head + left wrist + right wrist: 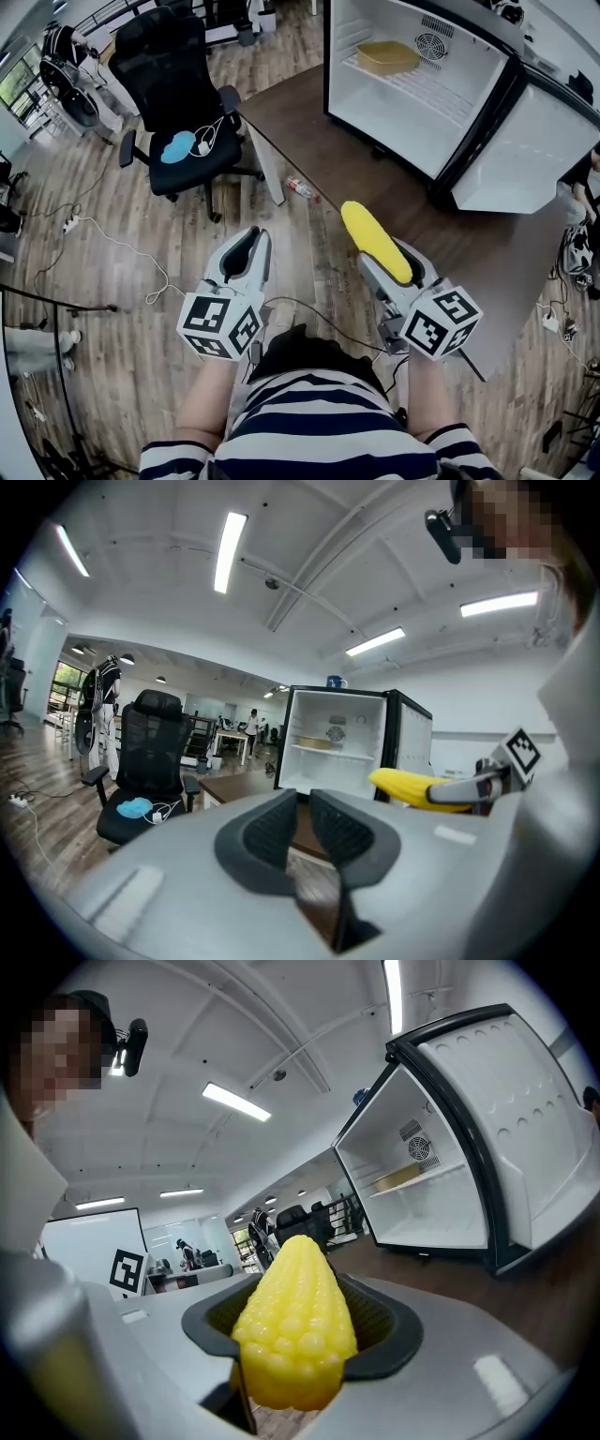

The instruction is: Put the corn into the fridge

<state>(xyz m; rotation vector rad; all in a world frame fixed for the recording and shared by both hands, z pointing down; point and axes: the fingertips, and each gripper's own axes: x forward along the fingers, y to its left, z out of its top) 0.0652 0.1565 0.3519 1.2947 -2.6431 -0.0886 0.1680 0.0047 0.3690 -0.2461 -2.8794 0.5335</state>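
Note:
A yellow corn cob (pixel 374 241) is clamped lengthwise in my right gripper (pixel 388 264), its tip pointing toward the fridge. In the right gripper view the corn (pixel 294 1333) fills the space between the dark pads (pixel 384 1327). The small white fridge (pixel 412 89) stands on a brown table (pixel 309 131) ahead and to the right, its door (pixel 523 145) swung wide open. The fridge interior (pixel 422 1208) shows white shelves. My left gripper (pixel 247 251) hangs over the floor left of the corn, jaws shut on nothing; the left gripper view shows its pads (pixel 270 834) together.
A yellow container (pixel 386 57) sits on the fridge's upper shelf. A black office chair (pixel 178 84) with a blue item and a white cable stands left of the table. A small bottle (pixel 302 189) and cables (pixel 122 253) lie on the wooden floor.

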